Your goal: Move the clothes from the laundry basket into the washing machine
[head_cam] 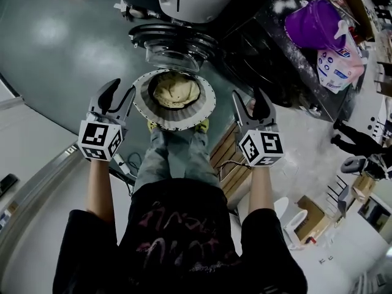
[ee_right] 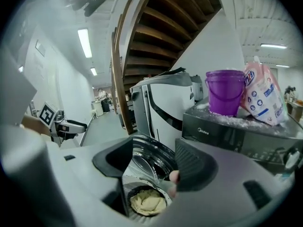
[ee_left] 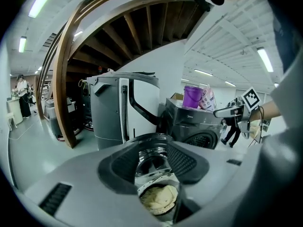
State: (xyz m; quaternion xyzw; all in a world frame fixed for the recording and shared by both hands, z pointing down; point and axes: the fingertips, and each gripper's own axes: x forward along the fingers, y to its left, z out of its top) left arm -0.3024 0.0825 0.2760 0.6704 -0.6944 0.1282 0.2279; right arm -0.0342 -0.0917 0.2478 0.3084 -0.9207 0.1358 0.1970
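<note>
Left hand-held gripper agape; round basket, crumpled cloth.

In the basket lie clothes; washer door seemingly just beyond it.

A purple bucket and a pink-and-white refill bag with blue print stand side by side, touching, the bag leaning toward the bucket. To their left is a tall white and grey unit with a curved black band down its front. Above it runs the underside of a wooden staircase, edged by a curved wooden beam. Strip lights glow on the white ceiling. A person stands far down the hall on the glossy grey-green floor; another, in dark clothes, walks near wooden slats.
</note>
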